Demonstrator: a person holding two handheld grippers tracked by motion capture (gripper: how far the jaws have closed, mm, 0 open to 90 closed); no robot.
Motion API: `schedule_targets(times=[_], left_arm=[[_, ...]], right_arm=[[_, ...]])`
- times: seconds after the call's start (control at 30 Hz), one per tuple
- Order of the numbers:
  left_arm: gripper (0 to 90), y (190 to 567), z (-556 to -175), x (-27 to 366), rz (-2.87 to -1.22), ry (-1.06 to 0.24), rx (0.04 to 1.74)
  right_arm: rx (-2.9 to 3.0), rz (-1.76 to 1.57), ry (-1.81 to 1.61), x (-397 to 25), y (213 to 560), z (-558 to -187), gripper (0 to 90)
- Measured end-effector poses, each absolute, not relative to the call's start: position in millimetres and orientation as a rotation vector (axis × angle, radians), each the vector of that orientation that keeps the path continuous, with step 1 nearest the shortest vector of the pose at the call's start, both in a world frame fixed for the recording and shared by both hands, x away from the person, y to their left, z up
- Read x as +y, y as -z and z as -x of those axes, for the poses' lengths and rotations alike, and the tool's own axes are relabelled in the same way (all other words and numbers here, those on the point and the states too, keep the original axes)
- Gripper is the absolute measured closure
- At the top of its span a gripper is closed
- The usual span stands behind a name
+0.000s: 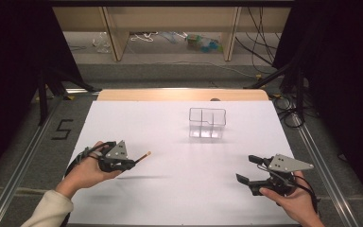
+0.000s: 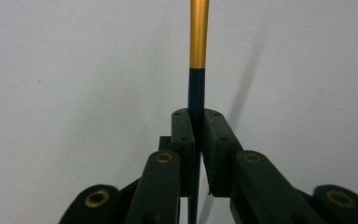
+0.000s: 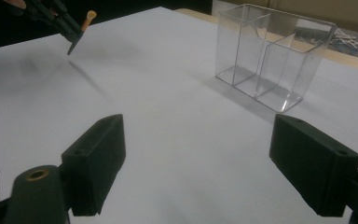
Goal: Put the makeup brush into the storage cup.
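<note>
1. Clear plastic two-compartment organizer box [image 1: 207, 123] stands upright toward the far middle of the white table sheet [image 1: 179, 189]; both compartments look empty, judging from the right gripper view.
2. Left gripper [image 1: 134, 162] has its jaws clamped tight on a thin pen-like stick, dark shaft with a gold-orange end [image 2: 198, 32]. The stick is held off the sheet, well short of the box and to its near left, gold end pointing roughly toward the box.
3. Right gripper [image 1: 248, 169] sits on the near right of the box, jaws spread wide, holding nothing.
4. Progress, as I read it: pick-up is done, transfer and drop into a compartment are not. Roughly the first half.
5. Left: carry the stick across to the box, tip it upright over one compartment, release.
6. Room: the sheet between the left gripper and the box is bare, so the path is straight with nothing to dodge.
7. Edges: the box rim and the inner divider wall are the catch points, so come in from above, not from the side. The box is light and could slide if nudged; the right gripper is free to steady it.
8. Far edge of the table lies just behind the box, so avoid pushing it backward.
</note>
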State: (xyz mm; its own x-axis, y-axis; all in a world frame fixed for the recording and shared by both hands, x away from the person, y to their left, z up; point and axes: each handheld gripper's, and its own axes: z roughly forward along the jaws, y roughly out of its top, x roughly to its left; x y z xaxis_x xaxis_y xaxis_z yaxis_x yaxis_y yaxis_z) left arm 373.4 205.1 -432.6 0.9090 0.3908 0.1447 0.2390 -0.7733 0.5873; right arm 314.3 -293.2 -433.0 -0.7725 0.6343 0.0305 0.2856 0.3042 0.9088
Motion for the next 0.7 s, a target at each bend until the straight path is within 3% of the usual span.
schedule_targets(times=[0.7], left_arm=[[83.3,437.3,-369.9,203.4,-2.367,-0.381,0.487]], right_arm=[[2.243,-0.828,-1.457,-293.2,433.1,-314.4,19.4]])
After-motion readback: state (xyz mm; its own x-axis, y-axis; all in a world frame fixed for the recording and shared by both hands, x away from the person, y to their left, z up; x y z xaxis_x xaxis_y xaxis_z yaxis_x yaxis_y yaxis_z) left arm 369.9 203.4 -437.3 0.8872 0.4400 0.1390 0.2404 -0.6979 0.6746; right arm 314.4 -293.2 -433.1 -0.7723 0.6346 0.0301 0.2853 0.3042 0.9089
